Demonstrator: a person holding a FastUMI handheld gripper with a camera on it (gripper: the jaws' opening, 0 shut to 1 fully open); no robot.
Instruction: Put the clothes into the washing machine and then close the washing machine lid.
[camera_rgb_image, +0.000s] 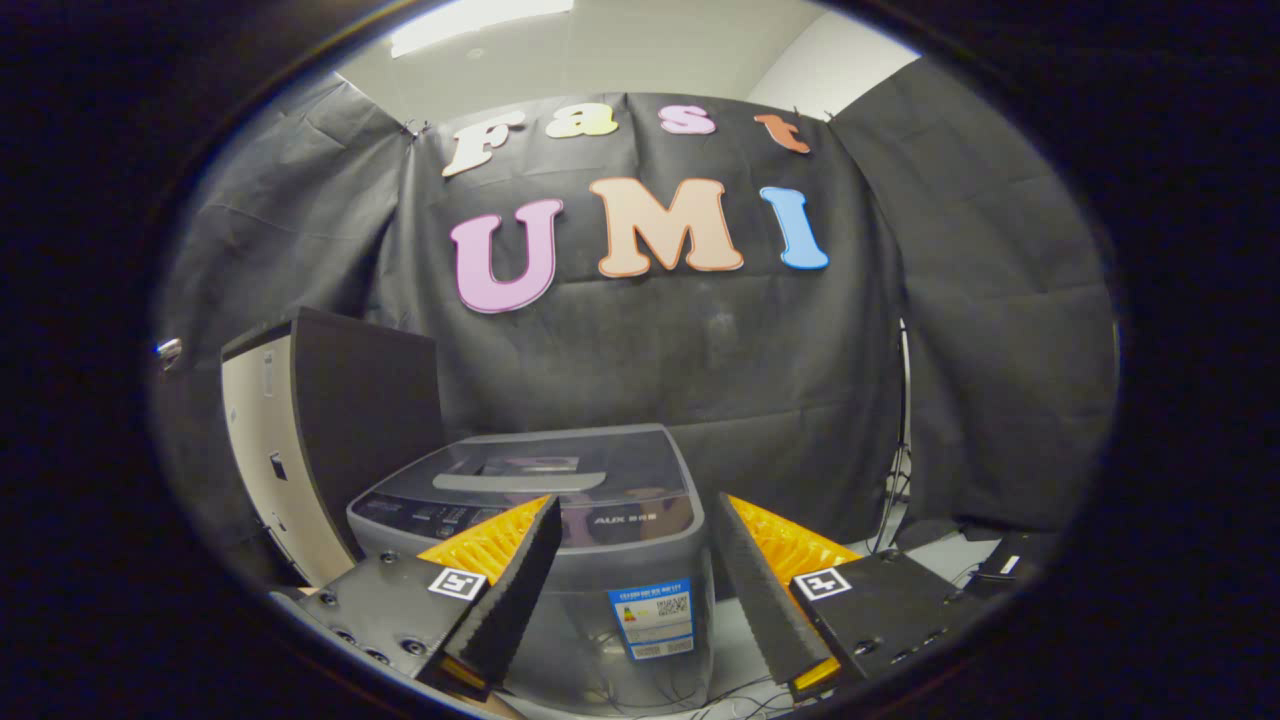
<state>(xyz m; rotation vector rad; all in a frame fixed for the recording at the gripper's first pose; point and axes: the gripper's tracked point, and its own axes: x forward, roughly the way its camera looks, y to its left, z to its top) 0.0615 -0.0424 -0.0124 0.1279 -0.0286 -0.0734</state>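
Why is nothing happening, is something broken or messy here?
Nothing looks broken or spilled. The washing machine stands straight with its lid down flat. The gripper is open and empty, fingers spread in front of the machine. A few cables lie loose on the floor below it.

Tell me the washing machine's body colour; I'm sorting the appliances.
Grey, with a darker tinted lid lying shut on the washing machine; clearest in the gripper view, beyond the open, empty gripper.

The gripper sits wide open with nothing between its two fingers, just air. Both ribbed black pads lean outward in a V, orange backing showing behind them. It's held level, in front of the washing machine and aimed at its lid.
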